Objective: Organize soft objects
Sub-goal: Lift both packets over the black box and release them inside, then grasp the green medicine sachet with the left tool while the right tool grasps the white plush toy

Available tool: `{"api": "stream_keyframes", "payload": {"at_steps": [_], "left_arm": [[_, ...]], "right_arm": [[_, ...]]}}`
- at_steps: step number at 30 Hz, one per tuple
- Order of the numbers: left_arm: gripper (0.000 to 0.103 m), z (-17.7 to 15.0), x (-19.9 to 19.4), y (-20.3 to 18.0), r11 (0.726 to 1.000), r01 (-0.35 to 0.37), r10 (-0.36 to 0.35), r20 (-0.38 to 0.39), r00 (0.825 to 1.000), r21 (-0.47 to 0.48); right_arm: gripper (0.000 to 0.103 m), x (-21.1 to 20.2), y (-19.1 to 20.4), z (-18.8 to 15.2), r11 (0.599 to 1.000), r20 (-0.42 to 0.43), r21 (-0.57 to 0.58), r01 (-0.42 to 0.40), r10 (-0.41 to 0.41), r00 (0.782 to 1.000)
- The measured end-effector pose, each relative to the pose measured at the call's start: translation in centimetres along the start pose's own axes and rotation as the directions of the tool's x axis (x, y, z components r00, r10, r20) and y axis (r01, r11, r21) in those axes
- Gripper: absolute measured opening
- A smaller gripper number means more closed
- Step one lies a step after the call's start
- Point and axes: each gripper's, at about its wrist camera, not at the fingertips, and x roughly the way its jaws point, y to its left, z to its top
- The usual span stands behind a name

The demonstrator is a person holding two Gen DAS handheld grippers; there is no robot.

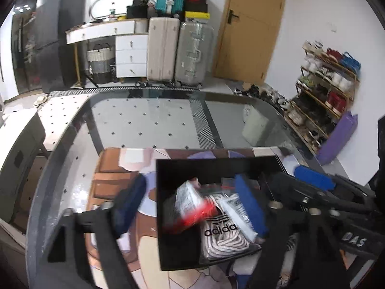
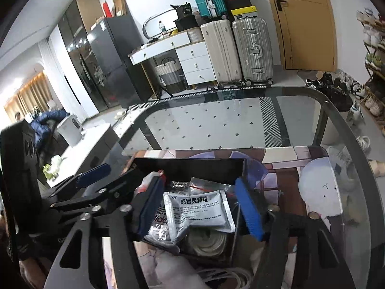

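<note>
While between fingers (image 2: 247, 212), sachet (image 2: 199, 210).

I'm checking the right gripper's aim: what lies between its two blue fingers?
In the right wrist view, a silver foil medicine sachet lies between the right gripper's blue fingers, inside the black box.

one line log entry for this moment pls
left gripper: open, straddling box wall | right gripper: open over silver packet | black box: holds packets, adidas bag | surface: glass table
</note>
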Motion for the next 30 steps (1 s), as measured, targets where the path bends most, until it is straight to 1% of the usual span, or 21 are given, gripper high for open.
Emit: {"api": "stream_keyframes", "payload": {"at_steps": [2, 4, 7, 10, 13, 15, 17, 18, 20, 22, 25, 26, 27, 28, 29, 30], "left_arm": [[0.086, 0.2, -0.4, 0.2, 1.000, 0.025, -0.025, 0.006, 1.000, -0.004], [0.086, 0.3, -1.1, 0.3, 0.999, 0.048, -0.048, 0.003, 0.999, -0.006], [0.087, 0.0, -2.9, -0.1, 0.997, 0.074, -0.074, 0.000, 0.997, 0.027], [0.090, -0.9, -4.4, -0.4, 0.996, 0.065, -0.064, -0.024, 0.998, 0.056], [0.090, -2.3, -5.1, -0.6, 0.993, 0.103, -0.099, -0.071, 0.993, 0.064], [0.090, -4.0, -5.3, -1.3, 0.987, 0.135, -0.123, -0.138, 0.983, 0.086], [0.090, -6.1, -5.2, -2.3, 0.978, 0.175, -0.145, -0.231, 0.962, 0.114], [0.090, -7.0, -5.2, -2.8, 0.973, 0.192, -0.155, -0.260, 0.953, 0.124], [0.090, -8.7, -5.6, -3.8, 0.965, 0.215, -0.166, -0.289, 0.943, 0.147], [0.090, -10.0, -6.1, -4.7, 0.958, 0.232, -0.172, -0.306, 0.936, 0.171], [0.090, -11.5, -5.9, -6.0, 0.950, 0.245, -0.167, -0.345, 0.923, 0.194], [0.090, -12.0, -5.5, -6.4, 0.949, 0.254, -0.170, -0.372, 0.913, 0.188], [0.090, -12.4, -5.2, -6.6, 0.947, 0.263, -0.173, -0.395, 0.902, 0.187], [0.090, -13.0, -4.8, -6.9, 0.945, 0.270, -0.171, -0.418, 0.892, 0.188], [0.090, -13.6, -4.4, -7.2, 0.946, 0.261, -0.156, -0.435, 0.887, 0.194], [0.090, -13.8, -4.0, -7.3, 0.947, 0.246, -0.136, -0.439, 0.888, 0.206]], "right_arm": [[0.070, -0.9, -0.1, 0.0, 1.000, -0.003, -0.006, -0.004, 0.004, 1.000], [0.070, -1.7, 0.1, -0.2, 0.999, -0.009, -0.030, 0.013, -0.014, 1.000], [0.070, -3.1, 0.0, -1.0, 0.998, -0.030, -0.054, 0.029, -0.031, 0.999], [0.070, -4.6, -0.3, -2.0, 0.998, -0.052, -0.058, 0.029, -0.032, 0.998], [0.070, -5.8, -0.5, -3.3, 0.997, -0.073, -0.067, 0.032, -0.037, 0.997], [0.070, -6.2, -0.8, -4.5, 0.996, -0.090, -0.075, 0.051, -0.058, 0.994], [0.070, -6.5, -1.2, -5.5, 0.996, -0.106, -0.070, 0.063, -0.070, 0.992], [0.070, -6.5, -1.3, -5.9, 0.995, -0.113, -0.072, 0.069, -0.077, 0.991], [0.070, -6.4, -1.7, -6.9, 0.992, -0.132, -0.097, 0.084, -0.096, 0.987], [0.070, -5.8, -2.2, -7.6, 0.987, -0.159, -0.121, 0.107, -0.126, 0.979], [0.070, -5.1, -3.6, -8.2, 0.982, -0.179, -0.112, 0.150, -0.168, 0.969], [0.069, -4.9, -4.0, -8.4, 0.980, -0.182, -0.114, 0.165, -0.184, 0.966], [0.067, -4.6, -4.3, -8.6, 0.977, -0.187, -0.119, 0.176, -0.196, 0.963], [0.061, -4.2, -4.6, -8.8, 0.976, -0.201, -0.126, 0.180, -0.203, 0.958], [0.056, -3.8, -4.7, -8.9, 0.975, -0.217, -0.129, 0.179, -0.203, 0.955], [0.056, -3.5, -5.0, -9.2, 0.976, -0.233, -0.129, 0.176, -0.202, 0.951]]}}
